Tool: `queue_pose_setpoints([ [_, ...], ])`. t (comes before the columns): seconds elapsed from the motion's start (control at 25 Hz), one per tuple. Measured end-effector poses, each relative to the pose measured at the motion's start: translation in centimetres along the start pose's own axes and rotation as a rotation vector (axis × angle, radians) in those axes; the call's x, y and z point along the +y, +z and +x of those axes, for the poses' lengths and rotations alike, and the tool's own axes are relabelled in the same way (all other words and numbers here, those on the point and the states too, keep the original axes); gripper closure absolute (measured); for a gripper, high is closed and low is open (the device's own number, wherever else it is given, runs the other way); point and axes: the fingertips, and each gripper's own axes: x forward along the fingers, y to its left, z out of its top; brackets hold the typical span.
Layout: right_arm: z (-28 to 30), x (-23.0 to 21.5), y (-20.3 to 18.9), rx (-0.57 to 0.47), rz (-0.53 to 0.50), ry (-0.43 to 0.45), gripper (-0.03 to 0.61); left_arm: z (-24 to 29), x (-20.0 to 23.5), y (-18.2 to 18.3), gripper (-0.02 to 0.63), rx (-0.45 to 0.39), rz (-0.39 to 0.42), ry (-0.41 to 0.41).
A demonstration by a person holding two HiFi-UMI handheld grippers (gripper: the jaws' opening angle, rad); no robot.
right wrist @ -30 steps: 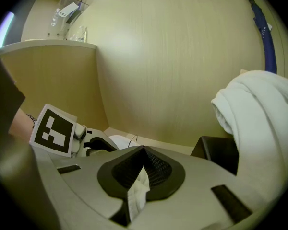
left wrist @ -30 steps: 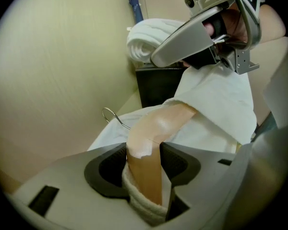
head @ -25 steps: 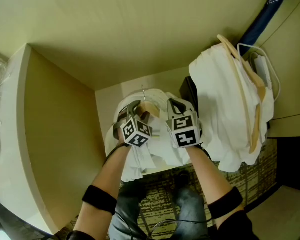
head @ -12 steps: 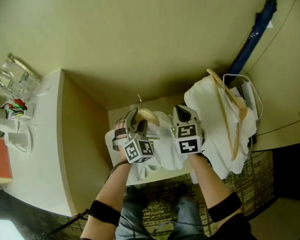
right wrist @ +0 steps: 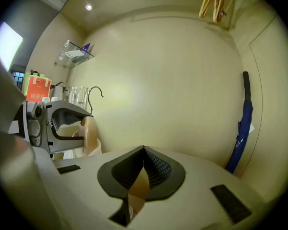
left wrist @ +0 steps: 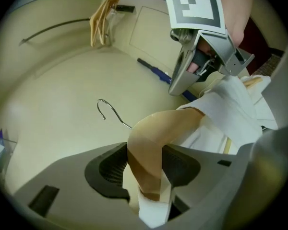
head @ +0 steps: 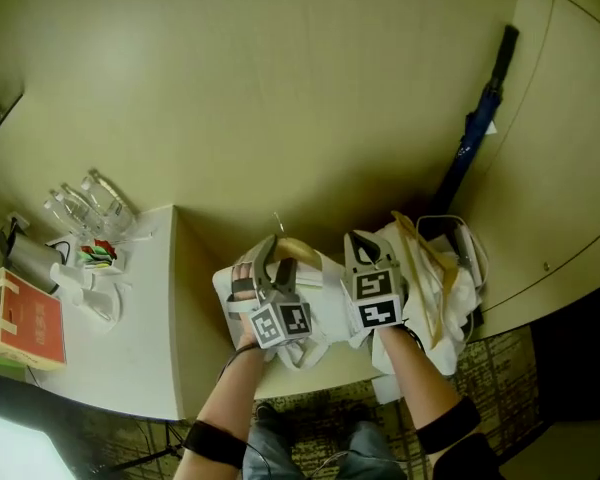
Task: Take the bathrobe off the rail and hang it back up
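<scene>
Bathrobe [left wrist: 233,111] white, bunched, draped over pale wooden hanger [left wrist: 151,138]

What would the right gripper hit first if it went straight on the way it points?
Probably the bare wall; nothing else shows ahead of the right gripper. The umbrella stands aside.

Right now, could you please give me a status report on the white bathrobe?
Left gripper, right gripper shut on pale wooden hanger. White bathrobe draped over it. Wire hook free, off the rail.

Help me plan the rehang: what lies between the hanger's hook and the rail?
Only bare wall, in the left gripper view, between hook and rail.
</scene>
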Motion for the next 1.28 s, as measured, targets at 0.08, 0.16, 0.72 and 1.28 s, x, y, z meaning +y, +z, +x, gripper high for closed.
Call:
queue_pose_setpoints([
  [0.08, -1.5, -0.5, 3.5, -0.036, -0.015, 0.002, 0.555, -0.4, 3.3, 3.1, 0.41, -0.031, 0.005, 0.031],
  [0.16, -2.9, -1.2, 6.9, -0.071, -0.023, -0.001, 0.555, -0.8, 6.3, 5.9, 0.41, -0.062, 0.017, 0.06],
  [0.72, -11.8, -5.2, 33.6, -0.371, -0.251, -0.007, 0.555, -3.0, 27.7, 24.0, 0.411, -0.293, 0.045, 0.234],
  [1.28, -19.3, -5.0, 52.2, -0.6, -0.39, -0.022, 0.555, -7.4, 42.7, 35.5, 0.411, -0.43, 0.076, 0.32],
])
